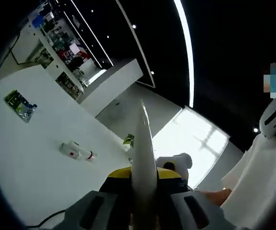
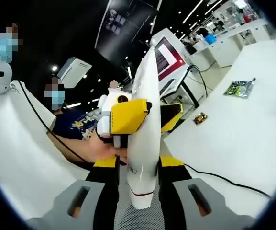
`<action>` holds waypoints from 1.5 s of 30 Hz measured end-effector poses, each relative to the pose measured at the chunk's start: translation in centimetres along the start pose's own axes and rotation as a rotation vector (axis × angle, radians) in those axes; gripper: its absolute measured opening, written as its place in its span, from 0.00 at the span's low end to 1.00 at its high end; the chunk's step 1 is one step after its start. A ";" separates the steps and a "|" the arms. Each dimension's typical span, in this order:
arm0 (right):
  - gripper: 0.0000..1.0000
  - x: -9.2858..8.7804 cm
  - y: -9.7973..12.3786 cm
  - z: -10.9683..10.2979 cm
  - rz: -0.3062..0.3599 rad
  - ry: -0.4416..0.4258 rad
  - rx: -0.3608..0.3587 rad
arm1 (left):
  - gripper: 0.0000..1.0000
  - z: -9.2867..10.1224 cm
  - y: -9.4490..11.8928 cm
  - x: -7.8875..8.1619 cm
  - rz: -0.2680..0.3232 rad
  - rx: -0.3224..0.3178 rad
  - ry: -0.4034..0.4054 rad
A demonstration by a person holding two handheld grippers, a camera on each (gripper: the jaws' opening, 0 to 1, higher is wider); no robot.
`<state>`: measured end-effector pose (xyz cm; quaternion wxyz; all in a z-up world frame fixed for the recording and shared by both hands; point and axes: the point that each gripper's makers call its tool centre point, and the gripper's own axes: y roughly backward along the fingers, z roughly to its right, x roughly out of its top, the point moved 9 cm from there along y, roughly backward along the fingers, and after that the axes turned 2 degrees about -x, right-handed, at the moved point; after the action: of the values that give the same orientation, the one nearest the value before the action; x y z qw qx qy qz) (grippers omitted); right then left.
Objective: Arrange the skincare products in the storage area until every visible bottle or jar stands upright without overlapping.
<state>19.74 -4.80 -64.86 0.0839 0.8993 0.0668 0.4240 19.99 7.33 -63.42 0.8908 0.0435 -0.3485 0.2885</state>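
Your left gripper (image 1: 145,191) and your right gripper (image 2: 140,184) both pinch the same tall white tube (image 2: 144,129), held up in the air off the white table (image 2: 243,134). In the right gripper view the tube runs up between the grey jaws, its crimped flat end nearest the camera, and the left gripper's yellow fingers (image 2: 128,115) clamp it higher up. The left gripper view sees the tube edge-on, a thin white blade. That view also gives you a small bottle (image 1: 77,151) lying on its side on the table and a green packet (image 1: 19,103) farther off. The right gripper view adds a black cable (image 2: 219,177) across the table.
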 end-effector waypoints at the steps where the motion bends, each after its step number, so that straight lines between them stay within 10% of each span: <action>1: 0.33 0.0 0.3 0.1 -0.011 0.028 -0.013 | 0.16 -0.1 0.1 0.1 0.000 0.000 -0.001; 13: 0.50 0.4 2.9 1.2 0.162 -0.019 -0.207 | 0.16 -2.3 0.9 -1.2 -0.042 0.108 -0.032; 22: 0.54 1.7 2.4 1.6 0.157 -0.020 -0.286 | 0.16 -2.9 -0.1 -3.1 -0.099 0.090 -0.012; 32: 0.50 5.6 1.1 2.1 0.142 -0.013 -0.419 | 0.16 -4.5 -1.0 -1.2 -0.175 0.057 -0.119; 45: 0.40 7.4 -2.1 6.2 0.008 -0.055 -0.706 | 0.16 -7.9 -3.3 0.2 -0.240 0.203 -0.231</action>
<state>29.13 -1.90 -63.59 0.3899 0.8261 -0.0897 0.3968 26.61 6.90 -68.84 0.8639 0.2072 -0.4098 0.2069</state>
